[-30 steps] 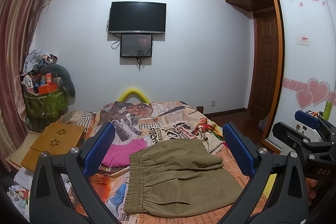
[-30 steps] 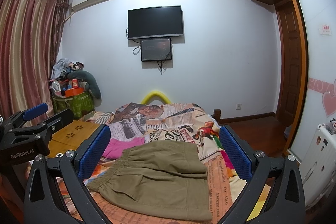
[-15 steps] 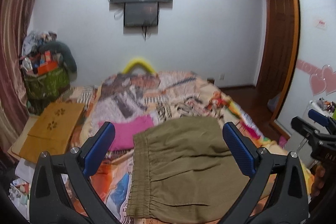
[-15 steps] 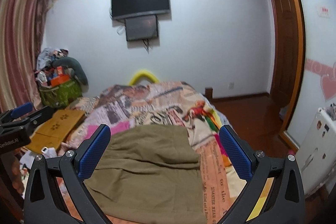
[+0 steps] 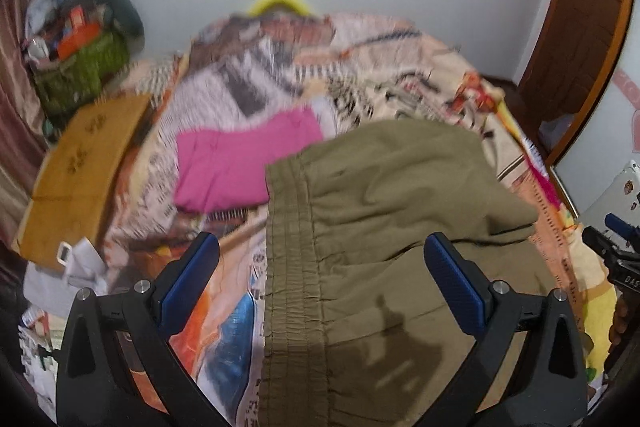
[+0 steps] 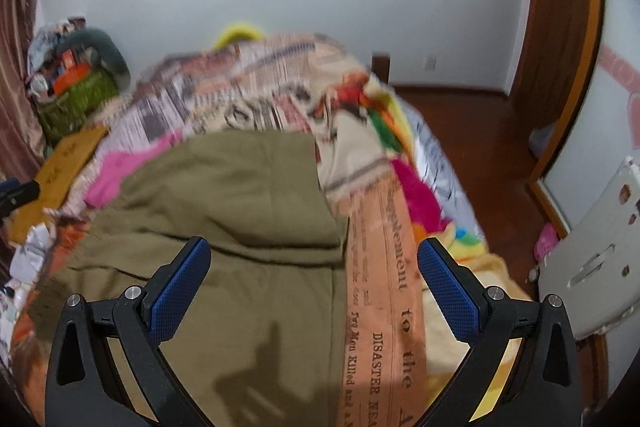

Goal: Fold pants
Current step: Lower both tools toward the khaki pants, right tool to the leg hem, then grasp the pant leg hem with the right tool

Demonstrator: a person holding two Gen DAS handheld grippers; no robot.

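Note:
Olive-green pants [image 5: 400,227] lie folded on a bed with a newspaper-print cover [image 5: 280,79], their elastic waistband [image 5: 292,267] running along the left side. My left gripper [image 5: 320,283] hovers open above the waistband area, nothing between its blue pads. In the right wrist view the pants [image 6: 224,211] fill the lower left, and my right gripper [image 6: 314,287] hangs open over their right edge and the orange printed strip [image 6: 380,287]. Both grippers cast shadows on the cloth. The right gripper's tip [image 5: 616,251] shows at the far right of the left wrist view.
A folded pink garment [image 5: 240,163] lies left of the pants. A wooden lap tray [image 5: 80,163] and a cluttered green basket [image 5: 80,67] stand at the left. Wooden floor [image 6: 480,131], a door [image 6: 556,7] and a white appliance [image 6: 592,259] are on the right.
Both grippers have tilted down and moved closer to the bed; the pants now fill more of each view and the wall TV has slid to the top edge. Both stay open.

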